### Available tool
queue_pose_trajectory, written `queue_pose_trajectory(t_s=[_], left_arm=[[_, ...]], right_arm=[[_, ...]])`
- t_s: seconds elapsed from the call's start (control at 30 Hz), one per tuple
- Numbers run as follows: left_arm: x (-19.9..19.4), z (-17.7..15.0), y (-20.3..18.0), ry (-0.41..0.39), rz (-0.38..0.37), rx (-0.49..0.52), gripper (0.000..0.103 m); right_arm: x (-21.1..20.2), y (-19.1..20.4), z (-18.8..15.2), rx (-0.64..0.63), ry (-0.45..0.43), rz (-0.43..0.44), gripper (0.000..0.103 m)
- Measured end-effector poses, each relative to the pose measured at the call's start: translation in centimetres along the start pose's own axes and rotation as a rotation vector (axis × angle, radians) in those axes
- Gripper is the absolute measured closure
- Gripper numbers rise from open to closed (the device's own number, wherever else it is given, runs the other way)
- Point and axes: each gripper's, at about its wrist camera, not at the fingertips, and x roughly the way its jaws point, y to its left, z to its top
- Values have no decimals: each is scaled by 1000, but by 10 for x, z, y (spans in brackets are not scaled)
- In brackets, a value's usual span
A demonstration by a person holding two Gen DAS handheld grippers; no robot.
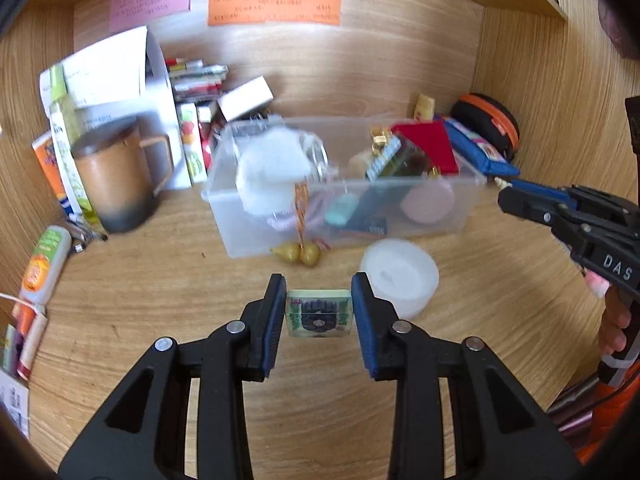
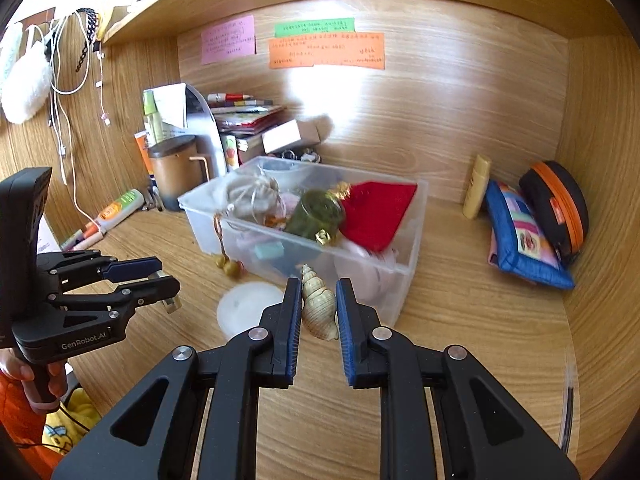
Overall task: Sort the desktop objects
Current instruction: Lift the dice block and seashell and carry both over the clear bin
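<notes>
1. My left gripper (image 1: 319,316) is clamping a small square block (image 1: 319,317), clear-edged with a dark round pattern and green print on its face. The pads are pressing on its two opposite side edges, and it is hanging above the wooden desk (image 1: 160,292), in front of the clear plastic bin (image 1: 440,216).

2. I am judging the block as light, rigid and smooth-sided, so it could be slipping if I ease the squeeze. Holding flat edge to flat pad, as I am doing, is the safest place.

3. My right gripper (image 2: 319,312) is closing narrowly on a cream spiral seashell (image 2: 318,304), the pads meeting its widest whorl with the pointed tip aiming toward the bin.

4. I am treating the shell as light, hard and brittle. Its tapered, ribbed body could be squirting out forward under pressure, so the broad middle is the right spot, not the spire.

5. The bin is already holding a red cloth (image 2: 376,212), a green jar (image 2: 316,214) and a grey pouch (image 2: 252,196). A white round lid (image 1: 400,276) is lying beside it, and a pair of small gourds (image 1: 300,254) is dangling over its front wall.

6. Both pieces seem to be heading for the bin; I am favouring a low release onto the soft contents.
</notes>
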Motion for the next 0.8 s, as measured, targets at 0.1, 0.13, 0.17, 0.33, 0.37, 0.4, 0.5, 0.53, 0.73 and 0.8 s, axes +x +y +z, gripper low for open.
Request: queue_pose_trajectory(t_s=[0.1, 0.13, 0.17, 0.33, 0.37, 0.4, 0.5, 0.53, 0.73, 0.8], left_arm=[[-4, 11, 2, -19, 4, 5, 70], [-6, 15, 2, -26, 6, 8, 70], [-7, 18, 2, -32, 11, 11, 70], [-9, 34, 2, -50, 10, 24, 70], [-9, 37, 1, -53, 8, 27, 70], [-9, 40, 1, -56, 4, 29, 70], [-9, 48, -2, -61, -12, 34, 70], [-8, 51, -4, -63, -15, 38, 70], [2, 67, -6, -61, -45, 31, 70], [5, 72, -7, -62, -52, 36, 70]], right_arm=[[0, 0, 9, -6, -15, 7, 87], [-1, 0, 11, -8, -19, 8, 87], [-1, 0, 13, -10, -23, 10, 87], [3, -2, 22, -11, -35, 13, 87], [5, -3, 23, -8, -34, 13, 87], [7, -5, 23, -3, -32, 13, 87], [12, -10, 24, 12, -22, 11, 87], [14, -12, 24, 16, -19, 7, 87], [23, -29, 27, 45, -1, -10, 87], [26, -35, 29, 50, 4, -18, 87]])
